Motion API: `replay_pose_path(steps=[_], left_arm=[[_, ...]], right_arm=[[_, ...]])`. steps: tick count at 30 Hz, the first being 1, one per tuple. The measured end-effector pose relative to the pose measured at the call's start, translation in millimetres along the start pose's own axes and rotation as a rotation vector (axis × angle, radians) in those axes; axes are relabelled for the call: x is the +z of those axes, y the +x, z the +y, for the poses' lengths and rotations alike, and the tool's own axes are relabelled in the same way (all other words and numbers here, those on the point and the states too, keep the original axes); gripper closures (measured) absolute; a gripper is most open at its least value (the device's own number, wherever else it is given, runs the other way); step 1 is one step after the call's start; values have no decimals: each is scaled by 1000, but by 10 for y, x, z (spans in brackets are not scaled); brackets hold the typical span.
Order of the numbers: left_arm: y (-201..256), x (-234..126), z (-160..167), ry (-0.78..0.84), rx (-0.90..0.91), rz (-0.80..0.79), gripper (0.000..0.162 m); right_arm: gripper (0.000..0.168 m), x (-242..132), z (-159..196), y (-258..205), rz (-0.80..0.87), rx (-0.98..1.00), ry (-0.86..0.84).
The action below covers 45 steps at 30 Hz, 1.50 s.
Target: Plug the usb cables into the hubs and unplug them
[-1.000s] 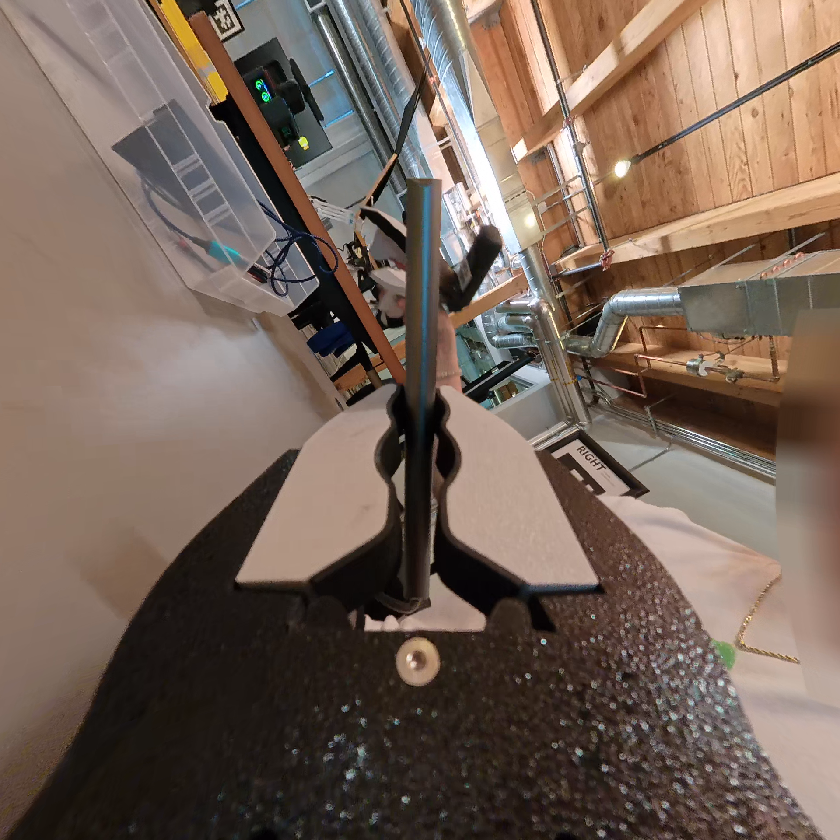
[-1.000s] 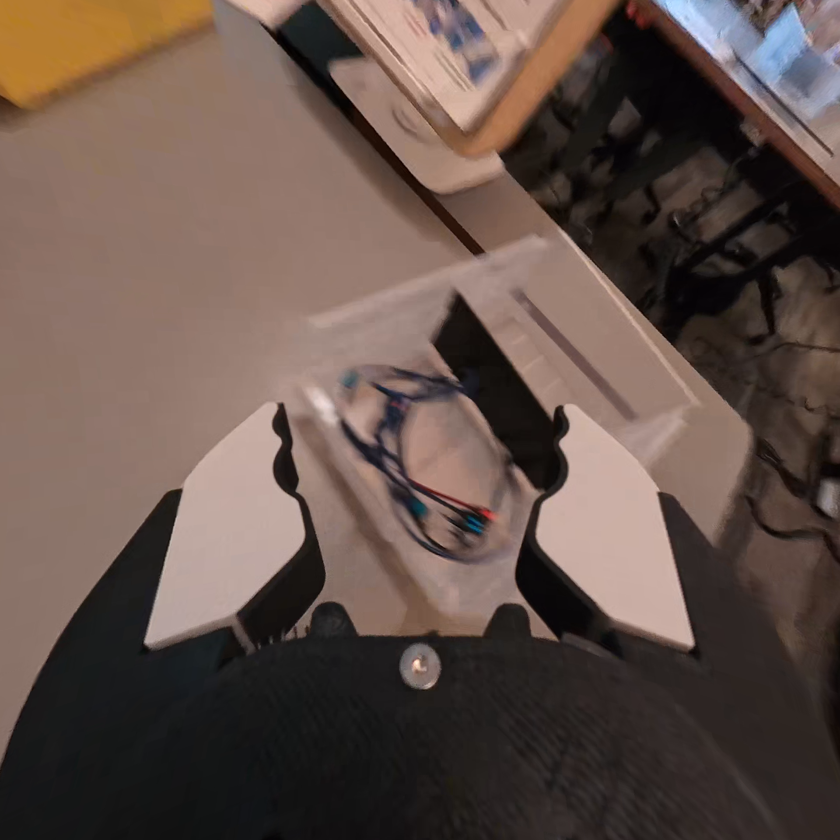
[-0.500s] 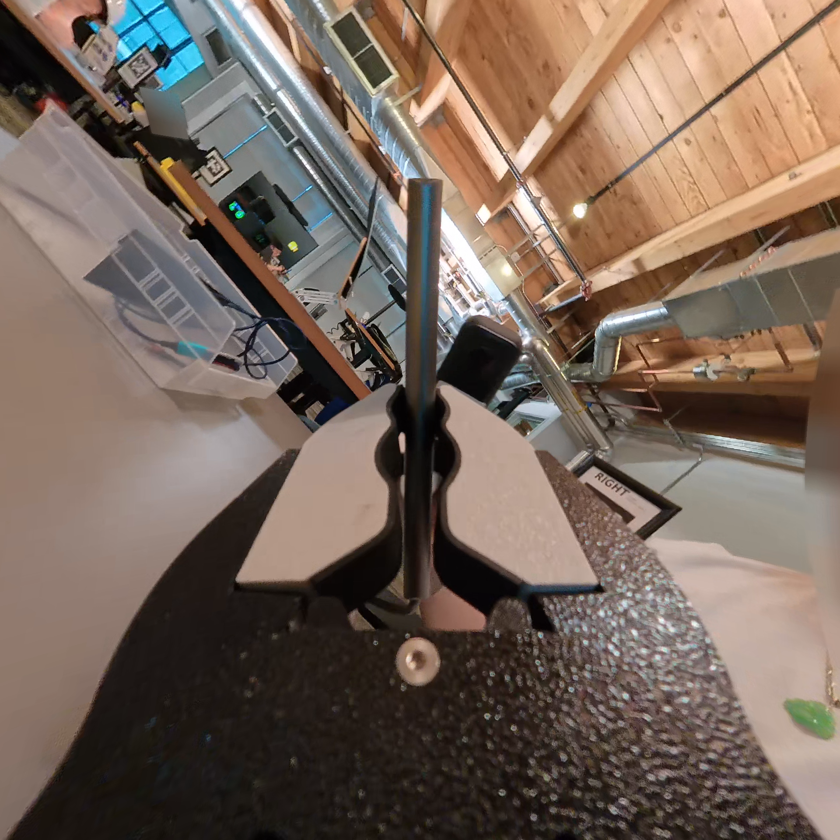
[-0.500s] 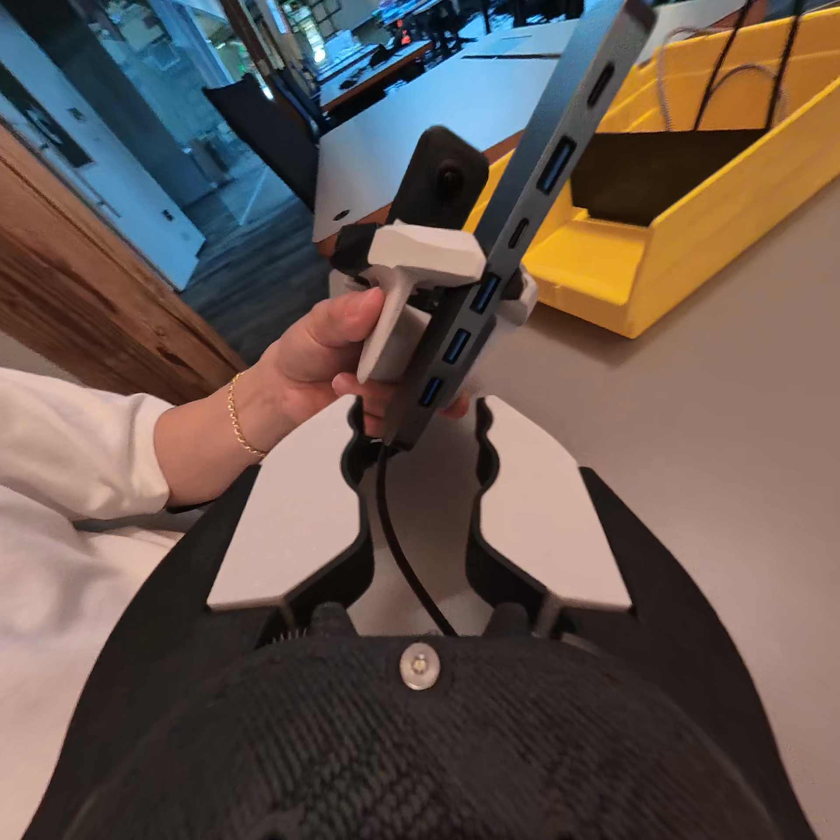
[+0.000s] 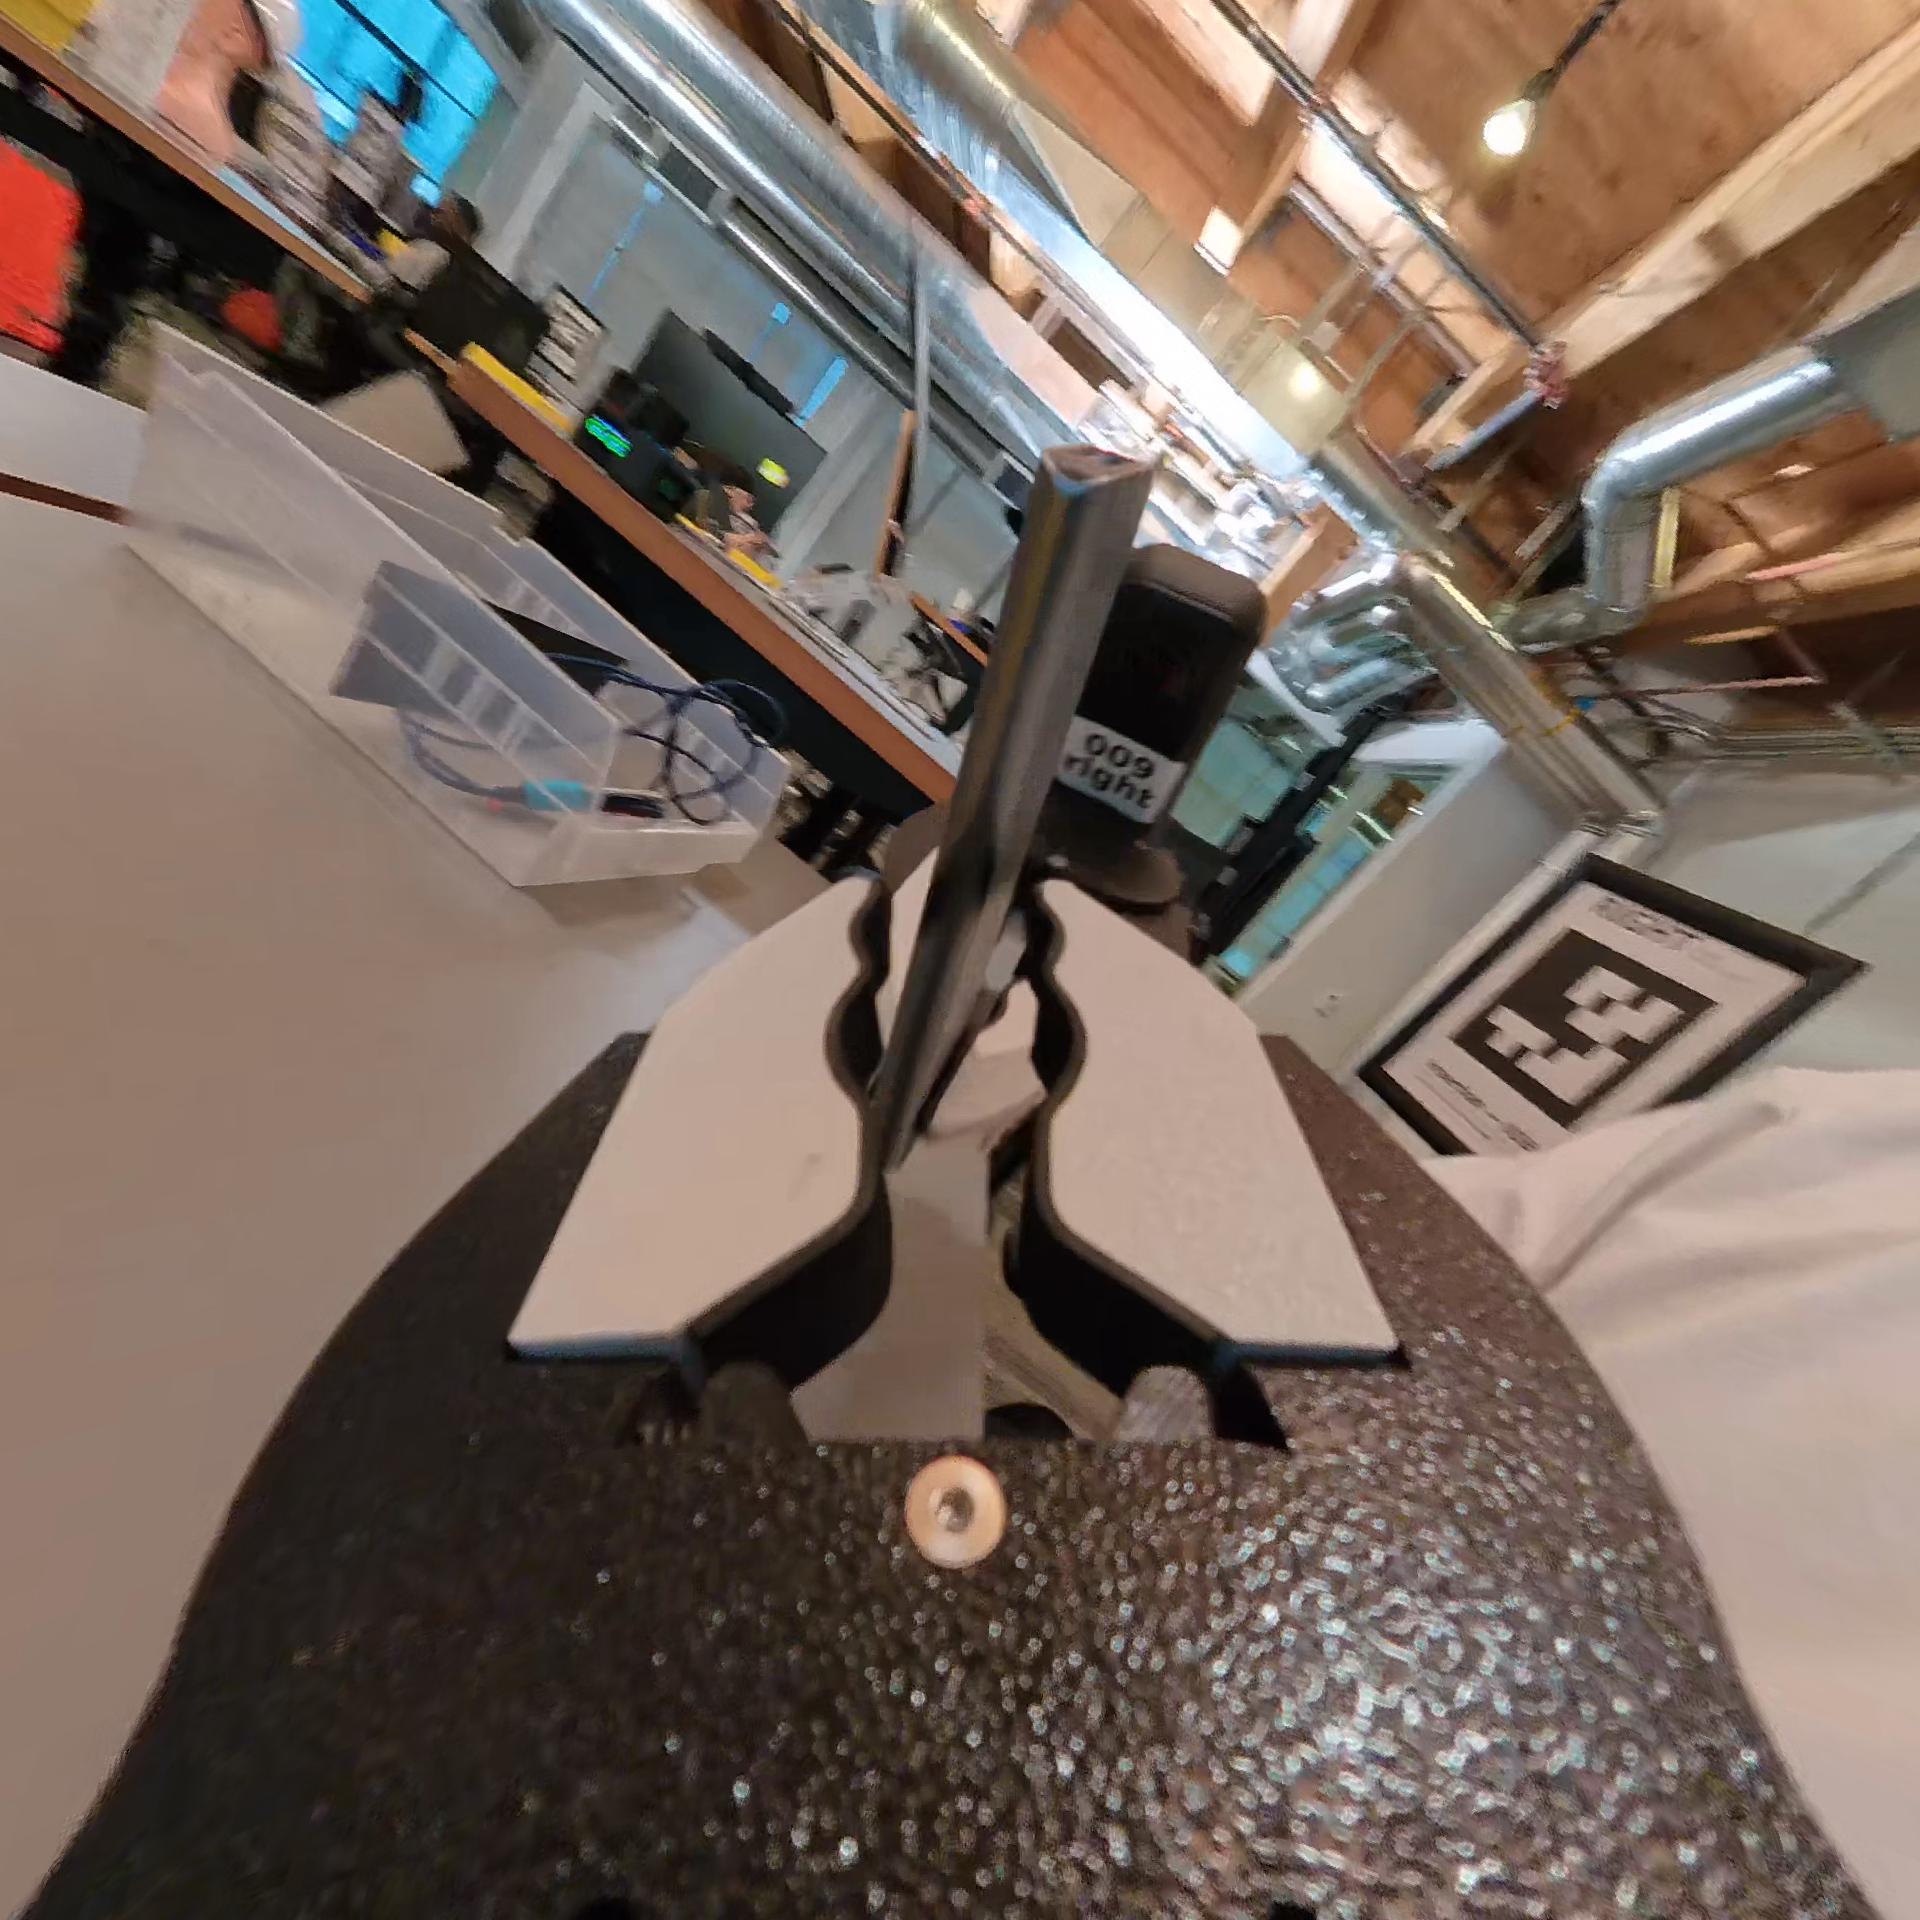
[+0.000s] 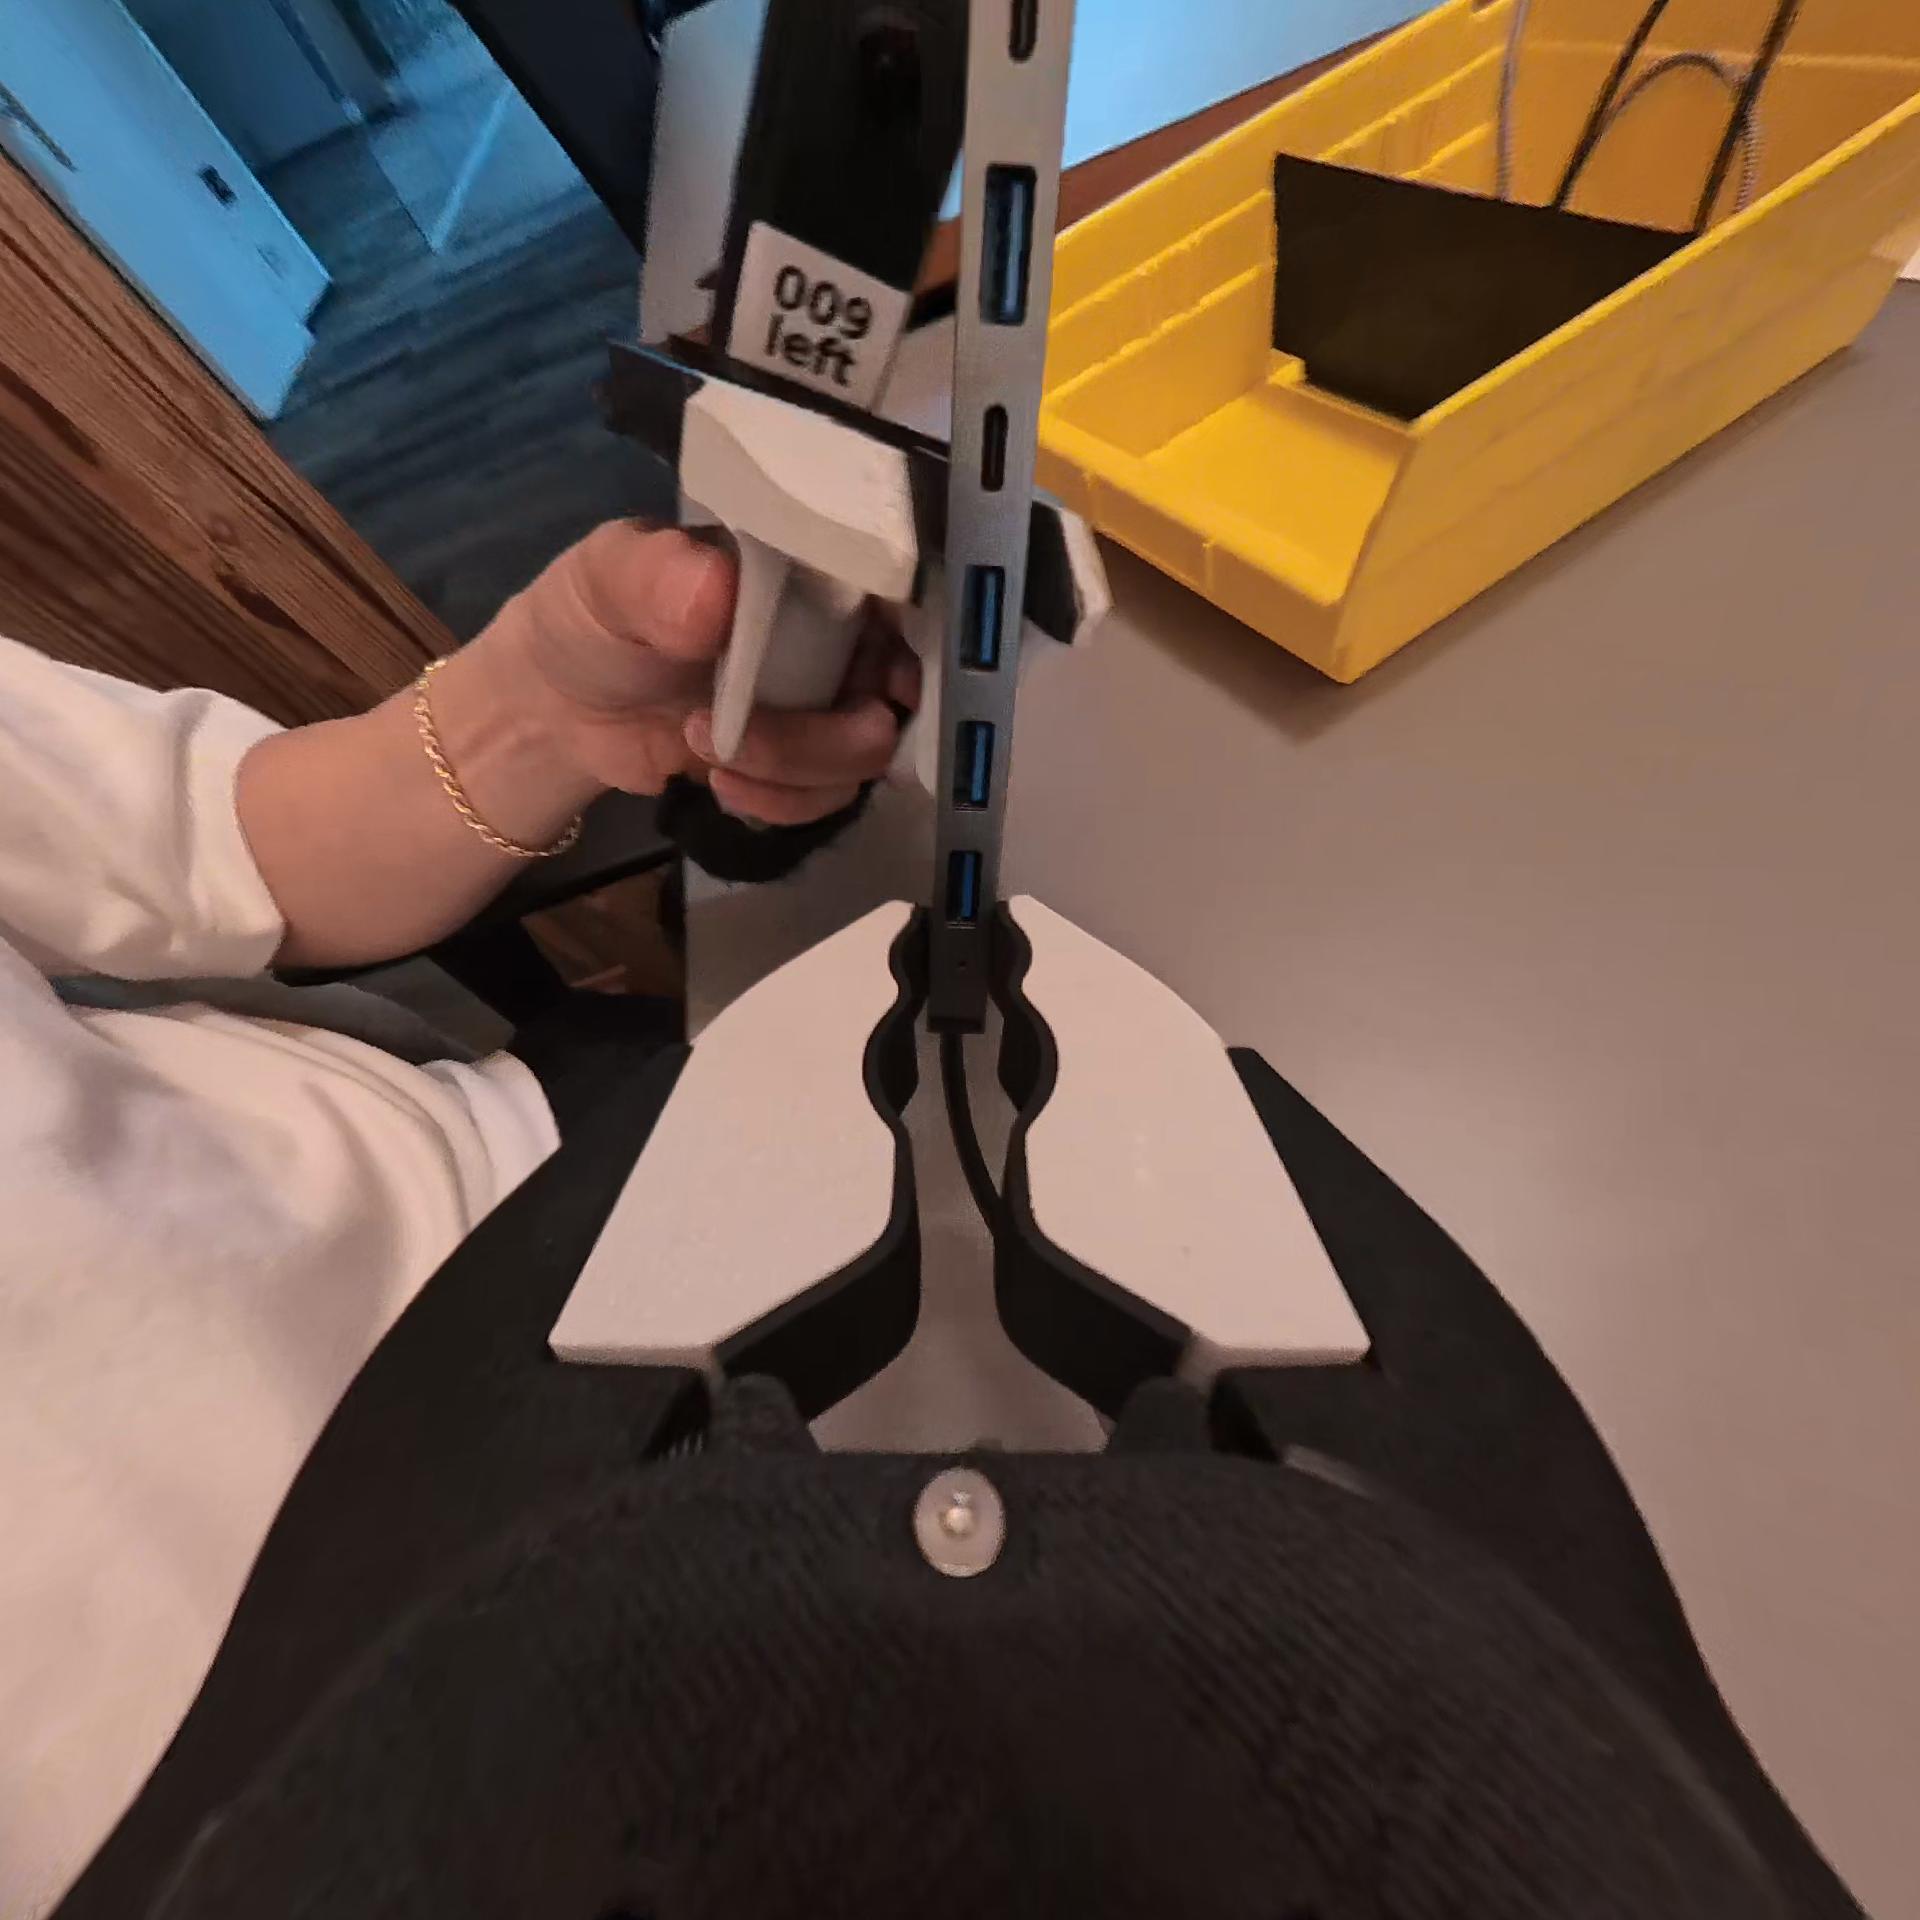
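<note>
The hub [image 6: 995, 540] is held upright above the bench [image 6: 1558, 987], pinched at its cable end by the right gripper [image 6: 958, 971]. The left gripper [image 5: 956, 997] is slightly spread around the hub's middle. Cables [image 5: 665, 748] lie in a clear bin [image 5: 312, 582] left of it.

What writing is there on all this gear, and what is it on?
White label on black camera, right wrist view: readable, not copied here.
Second label on another camera, left wrist view: likewise.
Framed marker sign: lettering blurred.
USB hub: no writing seen.
</note>
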<state>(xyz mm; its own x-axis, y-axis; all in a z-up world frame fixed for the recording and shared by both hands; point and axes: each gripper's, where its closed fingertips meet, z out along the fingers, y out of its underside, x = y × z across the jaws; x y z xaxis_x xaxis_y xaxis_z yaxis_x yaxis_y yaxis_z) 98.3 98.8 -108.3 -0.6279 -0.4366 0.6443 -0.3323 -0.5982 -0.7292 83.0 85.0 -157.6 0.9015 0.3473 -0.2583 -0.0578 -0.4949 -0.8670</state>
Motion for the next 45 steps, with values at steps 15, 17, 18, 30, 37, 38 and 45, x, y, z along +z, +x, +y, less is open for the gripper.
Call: replay_pose_path(steps=[15, 17, 18, 30, 37, 38, 45], left_arm=[[-222, -403, -299, 90, 110, -115, 144], [-247, -423, -277, 70, 111, -115, 145], [-264, -438, -268, 59, 115, -120, 145], [-380, -522, -156, -19, 69, -113, 146], [-411, -513, -147, -7, 30, -104, 147], [-407, -505, -139, -11, 30, -102, 147], [-396, -480, -128, -27, 29, -118, 146]], right_arm=[[157, -3039, -47, 3608, 1115, -346, -781], [157, -3106, 184, 3798, 1096, -327, -910], [157, -3087, 280, 3849, 1069, -320, -960], [118, -2731, 234, 4010, 868, -441, -740], [120, -3184, -399, 3794, 1010, -516, -567], [120, -3220, -451, 3745, 1029, -499, -525], [123, -2862, -327, 3049, 1087, -407, -270]])
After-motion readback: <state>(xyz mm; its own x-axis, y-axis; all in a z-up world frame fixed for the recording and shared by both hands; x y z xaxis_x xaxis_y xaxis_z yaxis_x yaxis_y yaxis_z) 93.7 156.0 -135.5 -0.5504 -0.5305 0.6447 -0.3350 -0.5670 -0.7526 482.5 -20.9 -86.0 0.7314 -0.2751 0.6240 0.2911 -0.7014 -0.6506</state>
